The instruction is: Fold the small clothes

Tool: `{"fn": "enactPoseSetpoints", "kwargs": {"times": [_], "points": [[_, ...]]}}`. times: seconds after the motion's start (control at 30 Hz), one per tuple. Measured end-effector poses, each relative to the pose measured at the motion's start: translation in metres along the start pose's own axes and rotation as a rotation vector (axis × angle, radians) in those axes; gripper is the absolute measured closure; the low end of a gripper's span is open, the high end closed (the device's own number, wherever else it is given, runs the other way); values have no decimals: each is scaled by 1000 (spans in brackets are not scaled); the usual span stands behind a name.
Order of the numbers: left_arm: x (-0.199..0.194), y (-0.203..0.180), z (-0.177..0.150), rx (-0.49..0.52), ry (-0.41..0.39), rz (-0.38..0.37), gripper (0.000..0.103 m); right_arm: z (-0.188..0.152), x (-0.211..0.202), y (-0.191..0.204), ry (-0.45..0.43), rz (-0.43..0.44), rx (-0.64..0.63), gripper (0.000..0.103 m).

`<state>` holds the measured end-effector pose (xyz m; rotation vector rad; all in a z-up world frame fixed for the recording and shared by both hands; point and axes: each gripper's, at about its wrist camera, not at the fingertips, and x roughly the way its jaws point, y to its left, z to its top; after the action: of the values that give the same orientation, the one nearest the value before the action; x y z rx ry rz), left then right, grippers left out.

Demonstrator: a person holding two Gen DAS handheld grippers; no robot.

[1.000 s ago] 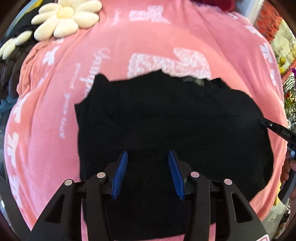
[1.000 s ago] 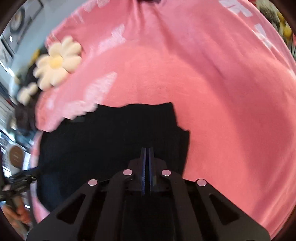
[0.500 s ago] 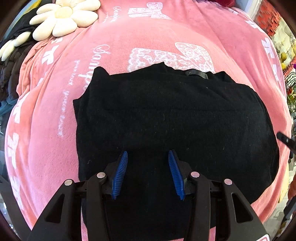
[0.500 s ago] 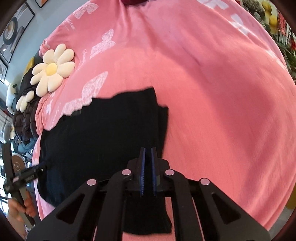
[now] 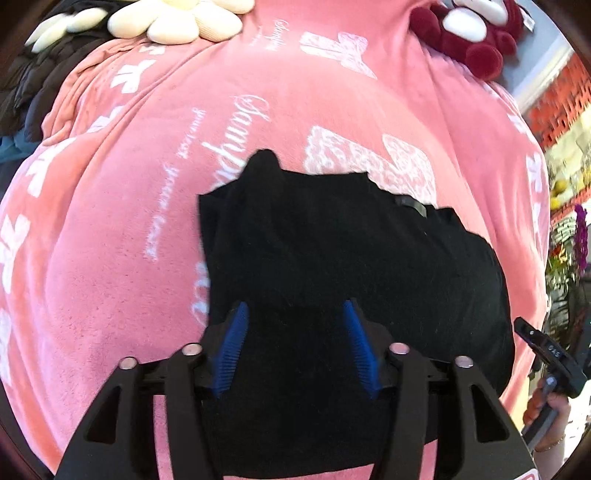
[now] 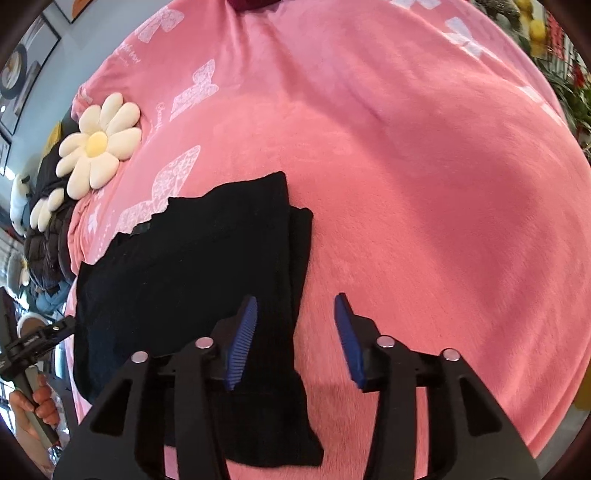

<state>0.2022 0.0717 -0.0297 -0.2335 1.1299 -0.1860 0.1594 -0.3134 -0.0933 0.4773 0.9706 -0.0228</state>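
A black garment [image 5: 351, 266] lies folded on the pink blanket [image 5: 129, 240], its collar tag at the far edge. My left gripper [image 5: 293, 343] is open and empty above its near left part. In the right wrist view the same garment [image 6: 192, 269] lies at the left, with a folded layer along its right edge. My right gripper [image 6: 295, 332] is open and empty, straddling that right edge. The right gripper's handle [image 5: 546, 350] shows at the right of the left wrist view.
A cream daisy cushion [image 6: 98, 144] and dark quilted clothes [image 6: 48, 236] lie at the blanket's far left. A dark red plush toy [image 5: 469, 33] sits at the far edge. Bare pink blanket [image 6: 424, 184] spreads to the right of the garment.
My right gripper has opened and let go of the garment's right edge, which now lies folded over. My left gripper has shifted left along the garment and stays open.
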Motion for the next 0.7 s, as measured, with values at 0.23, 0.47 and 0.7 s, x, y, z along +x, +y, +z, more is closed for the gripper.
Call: {"fn": "enactPoseSetpoints", "kwargs": {"times": [0.23, 0.47, 0.7], "points": [[2, 44, -12, -161, 37, -115, 43, -16, -12, 16, -44, -45, -62, 54], [21, 75, -30, -347, 57, -271, 63, -54, -48, 38, -63, -46, -100, 45], [2, 59, -23, -386, 48, -349, 97, -89, -72, 68, -16, 52, -89, 45]]}}
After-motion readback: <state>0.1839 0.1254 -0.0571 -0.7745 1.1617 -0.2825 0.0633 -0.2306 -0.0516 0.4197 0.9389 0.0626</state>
